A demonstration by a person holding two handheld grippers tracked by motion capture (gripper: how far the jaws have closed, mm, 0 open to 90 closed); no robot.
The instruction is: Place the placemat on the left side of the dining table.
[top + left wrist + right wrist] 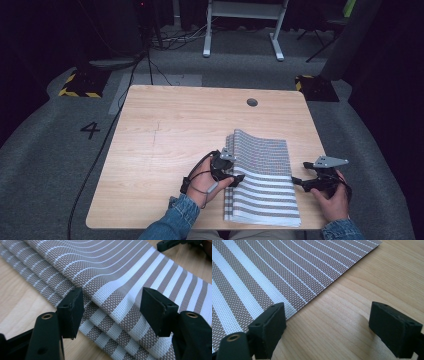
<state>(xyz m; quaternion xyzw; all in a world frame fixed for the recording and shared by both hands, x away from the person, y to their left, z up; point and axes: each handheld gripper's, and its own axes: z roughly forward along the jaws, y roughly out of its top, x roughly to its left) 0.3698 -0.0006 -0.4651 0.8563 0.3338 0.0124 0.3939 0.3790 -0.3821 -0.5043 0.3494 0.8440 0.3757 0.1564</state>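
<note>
text: "4" | on: grey floor (60,150) left of table (165,125) | apparently painted

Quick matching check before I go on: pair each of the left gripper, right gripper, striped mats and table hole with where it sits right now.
1 left gripper
2 right gripper
3 striped mats
4 table hole

a far side of the table
b open over the stack's left edge
c stacked at the near edge
d open at the stack's right edge

Pairs: 1-b, 2-d, 3-c, 4-a
</note>
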